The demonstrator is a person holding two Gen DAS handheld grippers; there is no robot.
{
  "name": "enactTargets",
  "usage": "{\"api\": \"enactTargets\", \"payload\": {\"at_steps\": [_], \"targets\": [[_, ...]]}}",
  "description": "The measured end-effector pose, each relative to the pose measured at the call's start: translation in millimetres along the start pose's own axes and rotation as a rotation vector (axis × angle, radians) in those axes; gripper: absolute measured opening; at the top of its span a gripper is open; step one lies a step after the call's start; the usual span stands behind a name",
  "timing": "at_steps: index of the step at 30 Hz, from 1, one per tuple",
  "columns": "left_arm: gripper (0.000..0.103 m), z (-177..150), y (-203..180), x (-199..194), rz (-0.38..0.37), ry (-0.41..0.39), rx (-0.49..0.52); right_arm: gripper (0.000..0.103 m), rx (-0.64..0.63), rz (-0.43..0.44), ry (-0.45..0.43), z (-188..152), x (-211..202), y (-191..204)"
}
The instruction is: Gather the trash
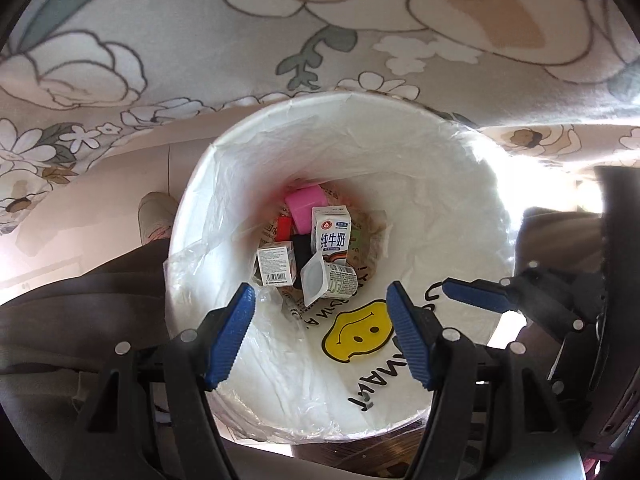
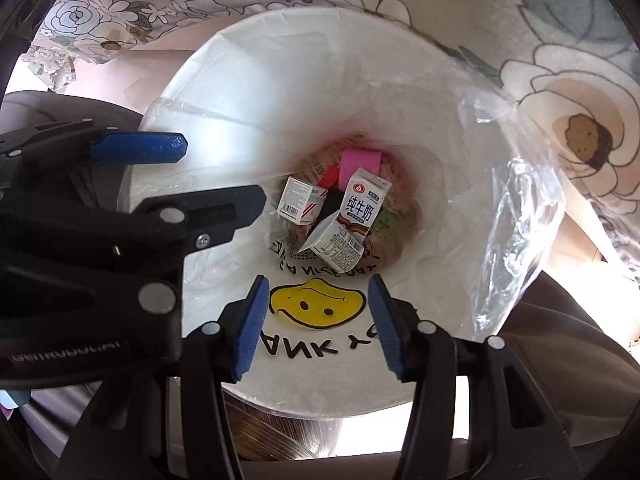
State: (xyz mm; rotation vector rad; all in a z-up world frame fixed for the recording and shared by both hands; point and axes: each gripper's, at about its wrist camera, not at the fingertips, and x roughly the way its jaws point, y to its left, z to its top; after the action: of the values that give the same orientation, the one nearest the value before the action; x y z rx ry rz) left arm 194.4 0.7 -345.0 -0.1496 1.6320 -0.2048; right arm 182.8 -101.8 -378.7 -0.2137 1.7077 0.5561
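Left wrist view: left hand-held gripper open, empty, above the lined bin; milk carton, small box and pink block lie well below at the bottom. Cartons look light, crushable; grab across flat sides. Right wrist view: right hand-held gripper open, empty, over the same bin; carton far beneath. Liner thin, slippery.

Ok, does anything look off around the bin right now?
Only the clear bag liner: on one side it has come loose from the white bin's rim and stands up crumpled. The cartons and other trash lie inside, nothing spilled in view.
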Motion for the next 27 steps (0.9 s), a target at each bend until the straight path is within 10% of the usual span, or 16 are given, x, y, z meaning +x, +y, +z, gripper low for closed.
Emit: {"api": "enactTargets", "payload": {"at_steps": [14, 27], "targets": [[0.077, -31.4, -5.6, -59.7, 0.091, -0.148, 0.012, 0.062, -0.06, -0.081, -0.106, -22.7, -48.9, 20.3], [0.09, -73.0, -35.4, -190.4, 0.219, -0.515, 0.075, 0.075, -0.054, -0.236, -0.345, -66.5, -159.4, 29.7]]}}
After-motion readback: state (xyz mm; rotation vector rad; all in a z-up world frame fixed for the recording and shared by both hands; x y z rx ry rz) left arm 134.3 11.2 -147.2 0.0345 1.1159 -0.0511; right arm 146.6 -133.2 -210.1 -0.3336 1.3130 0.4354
